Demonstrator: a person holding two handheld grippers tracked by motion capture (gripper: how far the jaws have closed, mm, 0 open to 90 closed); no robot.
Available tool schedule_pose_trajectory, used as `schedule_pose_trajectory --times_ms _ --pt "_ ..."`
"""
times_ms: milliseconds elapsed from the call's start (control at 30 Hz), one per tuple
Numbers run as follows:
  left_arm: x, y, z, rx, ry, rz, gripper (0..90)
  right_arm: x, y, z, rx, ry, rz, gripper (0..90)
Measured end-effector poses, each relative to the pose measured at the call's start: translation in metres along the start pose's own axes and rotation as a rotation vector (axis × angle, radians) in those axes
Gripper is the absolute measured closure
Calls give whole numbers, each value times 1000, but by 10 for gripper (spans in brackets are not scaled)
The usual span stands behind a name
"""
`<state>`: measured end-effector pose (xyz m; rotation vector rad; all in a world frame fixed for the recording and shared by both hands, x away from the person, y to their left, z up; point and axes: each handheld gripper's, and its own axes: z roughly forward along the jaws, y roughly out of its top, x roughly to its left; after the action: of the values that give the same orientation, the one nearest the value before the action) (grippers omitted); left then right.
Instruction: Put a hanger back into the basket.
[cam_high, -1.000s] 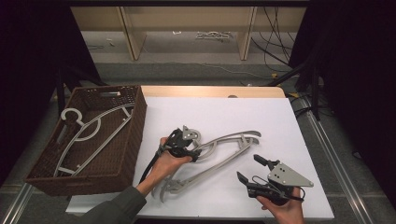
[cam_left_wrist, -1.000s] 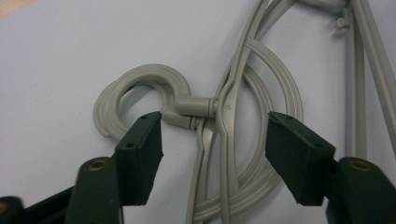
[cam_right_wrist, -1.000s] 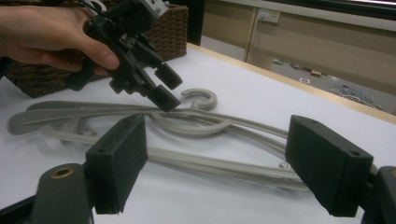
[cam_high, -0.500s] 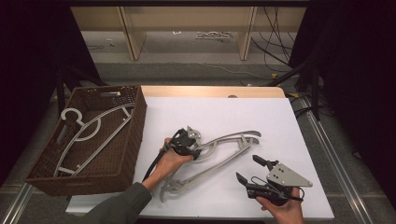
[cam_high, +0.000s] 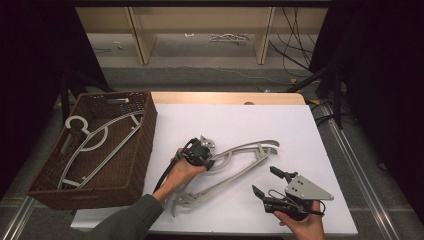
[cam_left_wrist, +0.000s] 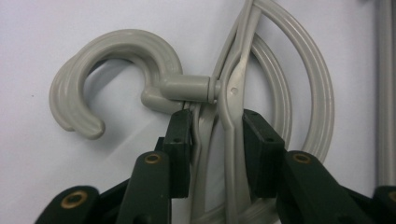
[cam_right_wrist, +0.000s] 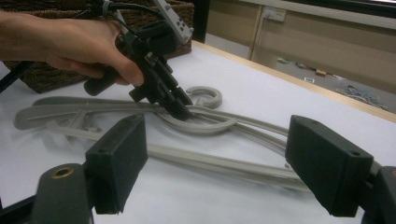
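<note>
The left gripper (cam_left_wrist: 217, 140), its jaws just closed in, is seen pinching the neck of the grey plastic coat hangers (cam_high: 235, 162), stacked right of the brown wicker basket (cam_high: 125, 170). The right gripper (cam_high: 272, 182), jaws spread, is held farther right.

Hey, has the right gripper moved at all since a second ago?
No. The right gripper sits at the same spot near the white table's front edge, jaws wide open with nothing between them, clear of the grey hangers.
</note>
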<state>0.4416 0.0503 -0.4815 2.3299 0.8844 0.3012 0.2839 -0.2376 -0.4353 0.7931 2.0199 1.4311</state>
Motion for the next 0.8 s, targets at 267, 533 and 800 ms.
schedule_pose_trajectory --times_ms 267,533,800 --pt "19 -6 -3 -17 -82 -92 795 1 0 1 1 10 -10 219" --pt "24 -7 -8 -36 -116 -112 801 1 1 -1 8 9 -16 219" --pt "24 -5 -14 -89 -169 -163 803 2 1 0 0 9 -20 219"
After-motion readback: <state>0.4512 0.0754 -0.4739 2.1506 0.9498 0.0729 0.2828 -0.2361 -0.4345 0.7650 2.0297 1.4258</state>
